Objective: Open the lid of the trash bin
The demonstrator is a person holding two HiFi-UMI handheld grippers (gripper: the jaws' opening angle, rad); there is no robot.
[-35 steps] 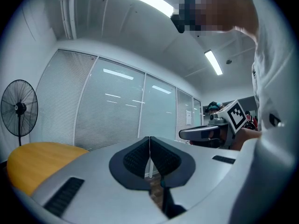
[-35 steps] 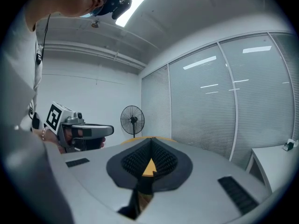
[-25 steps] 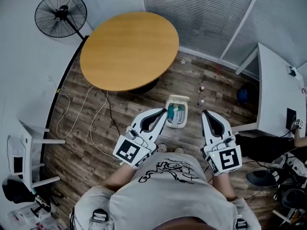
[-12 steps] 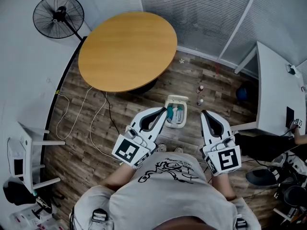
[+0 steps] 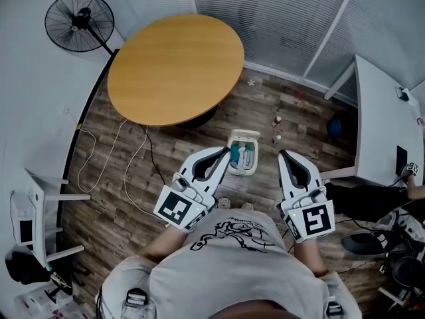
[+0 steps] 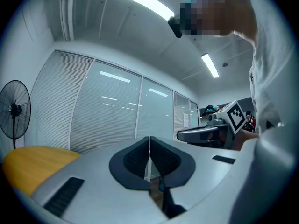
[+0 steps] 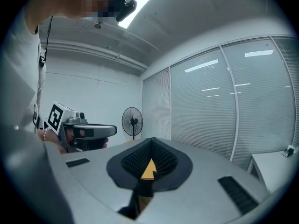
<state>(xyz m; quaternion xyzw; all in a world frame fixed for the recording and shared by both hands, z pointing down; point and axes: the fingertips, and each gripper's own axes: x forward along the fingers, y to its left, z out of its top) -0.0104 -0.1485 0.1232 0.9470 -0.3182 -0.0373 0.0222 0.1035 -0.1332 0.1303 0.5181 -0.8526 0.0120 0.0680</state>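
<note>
A small white trash bin (image 5: 244, 153) stands on the wooden floor just ahead of the person's feet, and teal things show inside its top. My left gripper (image 5: 226, 153) is held level above the floor, its tip over the bin's left edge in the head view. Its dark pads (image 6: 149, 146) meet with nothing between them. My right gripper (image 5: 284, 156) hovers to the right of the bin, apart from it, also shut and empty (image 7: 150, 143). Each gripper view shows only the other gripper and the room; the bin is hidden there.
A round wooden table (image 5: 176, 68) stands beyond the bin, with a standing fan (image 5: 78, 20) at far left. Two small bottles (image 5: 277, 130) sit on the floor right of the bin. A white desk (image 5: 382, 125) lines the right side. Cables (image 5: 133, 165) trail on the floor at left.
</note>
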